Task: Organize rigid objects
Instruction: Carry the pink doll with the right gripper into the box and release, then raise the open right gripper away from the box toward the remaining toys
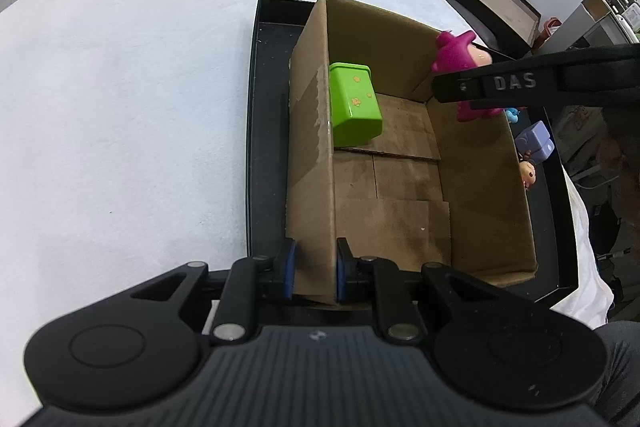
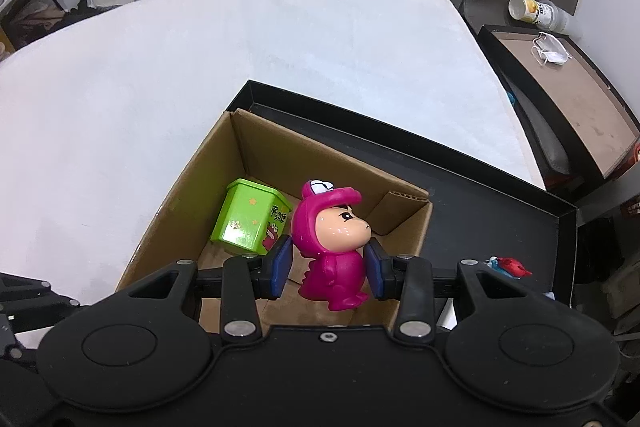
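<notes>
A cardboard box point(image 1: 408, 211) stands inside a black tray point(image 1: 266, 147) on the white table. A green plastic tub point(image 1: 354, 105) lies in the box's far left corner; it also shows in the right wrist view point(image 2: 250, 217). My left gripper point(image 1: 316, 267) is shut on the box's left wall near its front corner. My right gripper point(image 2: 328, 263) is shut on a pink dinosaur-suit figurine point(image 2: 334, 245) and holds it above the box point(image 2: 180, 211). The figurine shows in the left wrist view point(image 1: 460, 57) at the box's far right, partly hidden by the right gripper.
Small toys lie in the tray to the right of the box: a purple block point(image 1: 536, 143), a small doll point(image 1: 528, 173), a blue piece point(image 1: 512, 115) and a red-and-blue toy point(image 2: 508, 265). A dark box with a face mask point(image 2: 554, 53) stands beyond the table's right edge.
</notes>
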The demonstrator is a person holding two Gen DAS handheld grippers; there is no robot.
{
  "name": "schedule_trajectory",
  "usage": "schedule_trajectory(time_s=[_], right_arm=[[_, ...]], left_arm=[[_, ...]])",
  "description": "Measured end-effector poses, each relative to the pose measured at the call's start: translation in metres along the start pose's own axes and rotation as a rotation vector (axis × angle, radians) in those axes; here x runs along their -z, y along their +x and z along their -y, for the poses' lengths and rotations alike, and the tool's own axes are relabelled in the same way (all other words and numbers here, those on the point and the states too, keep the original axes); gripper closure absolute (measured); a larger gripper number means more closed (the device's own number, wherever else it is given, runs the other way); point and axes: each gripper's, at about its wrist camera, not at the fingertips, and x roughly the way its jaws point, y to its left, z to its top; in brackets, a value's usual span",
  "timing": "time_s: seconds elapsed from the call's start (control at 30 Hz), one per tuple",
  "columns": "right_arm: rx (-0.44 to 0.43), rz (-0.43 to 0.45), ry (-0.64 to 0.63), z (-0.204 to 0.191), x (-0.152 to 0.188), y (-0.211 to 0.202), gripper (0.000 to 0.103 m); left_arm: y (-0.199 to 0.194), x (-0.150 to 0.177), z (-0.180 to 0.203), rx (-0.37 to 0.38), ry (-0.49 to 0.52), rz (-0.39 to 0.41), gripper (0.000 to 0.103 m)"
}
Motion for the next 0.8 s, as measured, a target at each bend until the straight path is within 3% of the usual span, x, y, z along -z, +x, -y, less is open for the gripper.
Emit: schedule_trajectory(time_s=[0.8], right_arm=[[-0.002,0.067,0.054,0.025,0.017,-0.033,0.051]], left_arm=[[-0.001,0.001,0.004,-0.011,0.002,0.008,0.086]])
